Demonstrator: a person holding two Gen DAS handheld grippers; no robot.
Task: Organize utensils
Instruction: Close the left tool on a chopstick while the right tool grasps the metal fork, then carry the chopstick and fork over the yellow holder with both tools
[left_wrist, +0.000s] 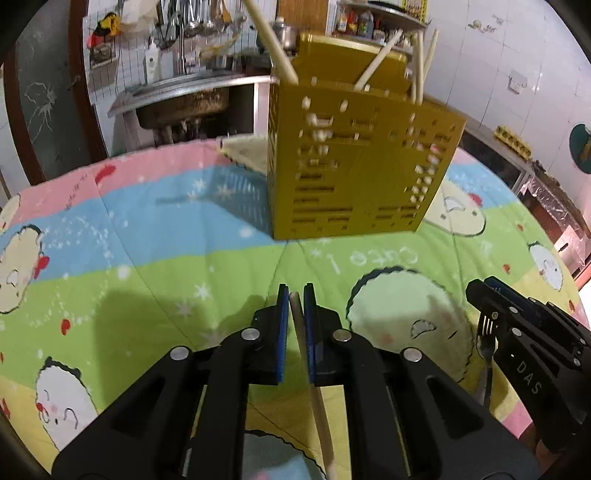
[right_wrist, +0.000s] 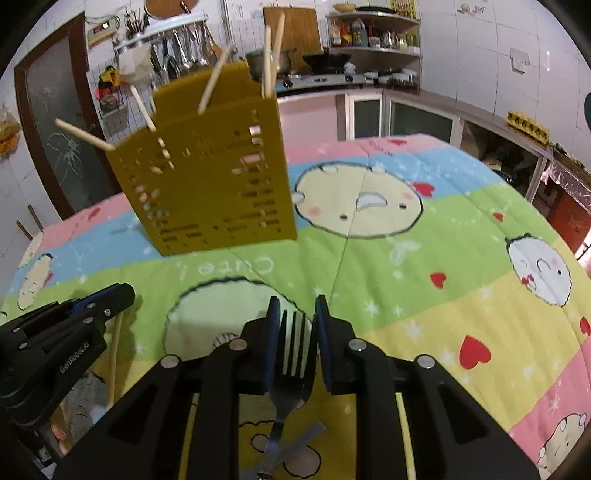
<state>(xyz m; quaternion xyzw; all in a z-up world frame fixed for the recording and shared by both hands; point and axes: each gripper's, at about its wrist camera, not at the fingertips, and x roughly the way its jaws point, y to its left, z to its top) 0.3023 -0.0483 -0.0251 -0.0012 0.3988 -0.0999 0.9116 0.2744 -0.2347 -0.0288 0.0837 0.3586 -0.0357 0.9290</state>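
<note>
Utensils: pale wooden chopstick (left_wrist: 300, 332) is clamped between the nearly closed jaws of the left gripper (left_wrist: 295, 295) | silver metal fork (right_wrist: 293, 354) is held tines-forward in the narrowly parted right gripper (right_wrist: 295, 306) | both are carried above the cartoon-print tablecloth (right_wrist: 424, 280), near its front edge | perforated yellow plastic caddy (right_wrist: 207, 184) stands toward the far edge, chopsticks already inside | handling: both judged light, stiff, slippery; mid-shaft grip advised.

i see white tiled walls (right_wrist: 480, 55), a steel sink (left_wrist: 184, 99) left, a stove counter (right_wrist: 321, 81) behind, corner shelves (right_wrist: 373, 33) of bottles, and a dark door (right_wrist: 55, 122).
</note>
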